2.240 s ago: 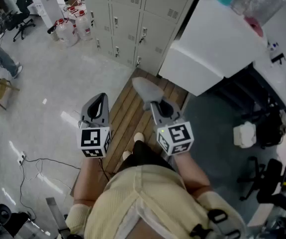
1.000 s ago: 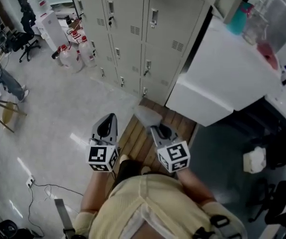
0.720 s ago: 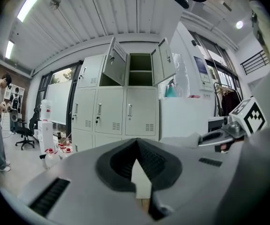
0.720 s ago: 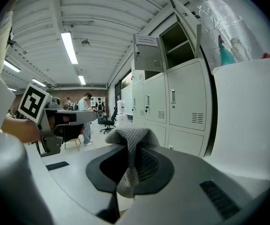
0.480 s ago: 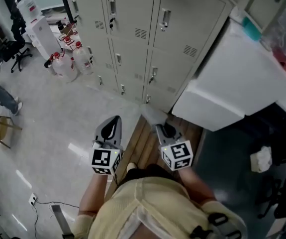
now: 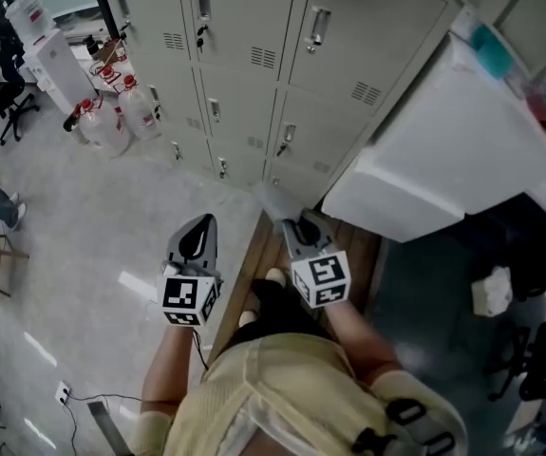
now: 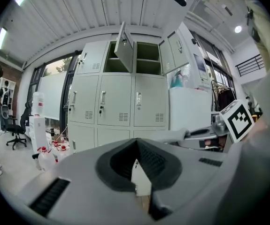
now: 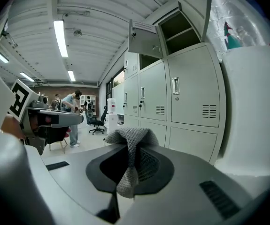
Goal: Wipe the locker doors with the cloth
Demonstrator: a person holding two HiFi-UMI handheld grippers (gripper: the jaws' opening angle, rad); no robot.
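The beige-grey lockers [image 6: 254, 36] stand ahead of me; they also fill the left gripper view [image 7: 118, 107] and the right gripper view [image 8: 191, 102]. My right gripper [image 6: 289, 220] is shut on a grey knitted cloth [image 6: 274, 199], which bunches over the jaw tips [image 8: 131, 137]. The cloth hangs a short way in front of the bottom locker doors and does not touch them. My left gripper [image 6: 200, 224] is level with it on the left, shut with nothing in it [image 7: 135, 143]. One upper locker door [image 7: 125, 46] stands open.
A large white appliance [image 6: 443, 141] stands against the lockers on the right. Water bottles [image 6: 111, 122] sit on the floor at the left. I stand on a wooden slatted platform [image 6: 258, 255]. People and office chairs [image 8: 95, 118] are far off at the left.
I have stepped closer to the lockers, and both grippers are now nearer the bottom doors. The cloth stays clamped in the right gripper.
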